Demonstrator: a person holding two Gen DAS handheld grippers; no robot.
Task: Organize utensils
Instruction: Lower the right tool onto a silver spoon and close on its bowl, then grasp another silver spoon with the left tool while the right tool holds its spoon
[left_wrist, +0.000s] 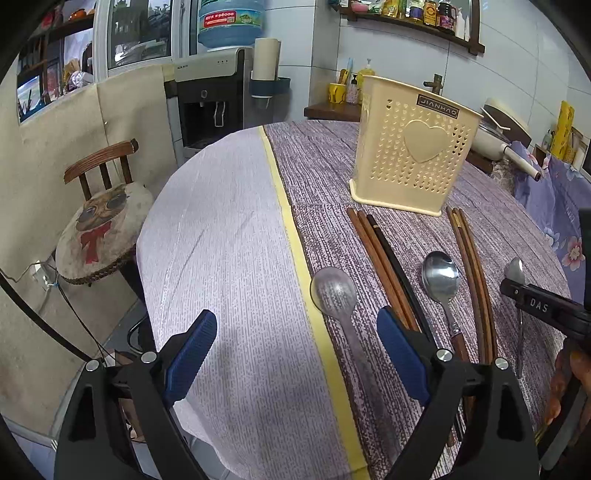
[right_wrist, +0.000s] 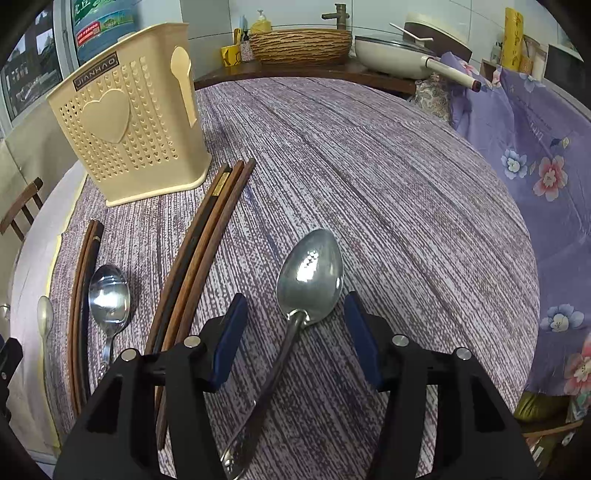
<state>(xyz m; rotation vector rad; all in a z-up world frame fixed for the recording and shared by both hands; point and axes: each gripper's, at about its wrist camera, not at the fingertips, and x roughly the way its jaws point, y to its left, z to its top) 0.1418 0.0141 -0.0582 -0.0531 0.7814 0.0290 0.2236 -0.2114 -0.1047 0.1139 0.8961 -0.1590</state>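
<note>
Between the right gripper's (right_wrist: 295, 332) blue-padded black fingers lies a shiny silver spoon (right_wrist: 310, 273) on a tablecloth (right_wrist: 388, 206) streaked purple and white. Beyond the fingers stands a cream utensil holder (right_wrist: 129, 118) pierced with tiny hearts around one large plain heart. Left of them lie brown and black chopsticks (right_wrist: 199, 251); right of them hangs lilac cloth (right_wrist: 535, 155) with pink and blue flowers.

Right gripper (right_wrist: 295, 328) points down at bench (right_wrist: 406, 206), blue pads either side of steel spoon (right_wrist: 308, 275), not touching it; spoon lies flat, bowl facing away. Left of it: chopsticks (right_wrist: 207, 251), second spoon (right_wrist: 109, 295), more chopsticks (right_wrist: 83, 295). Cream holder (right_wrist: 129, 122) upright behind.
</note>
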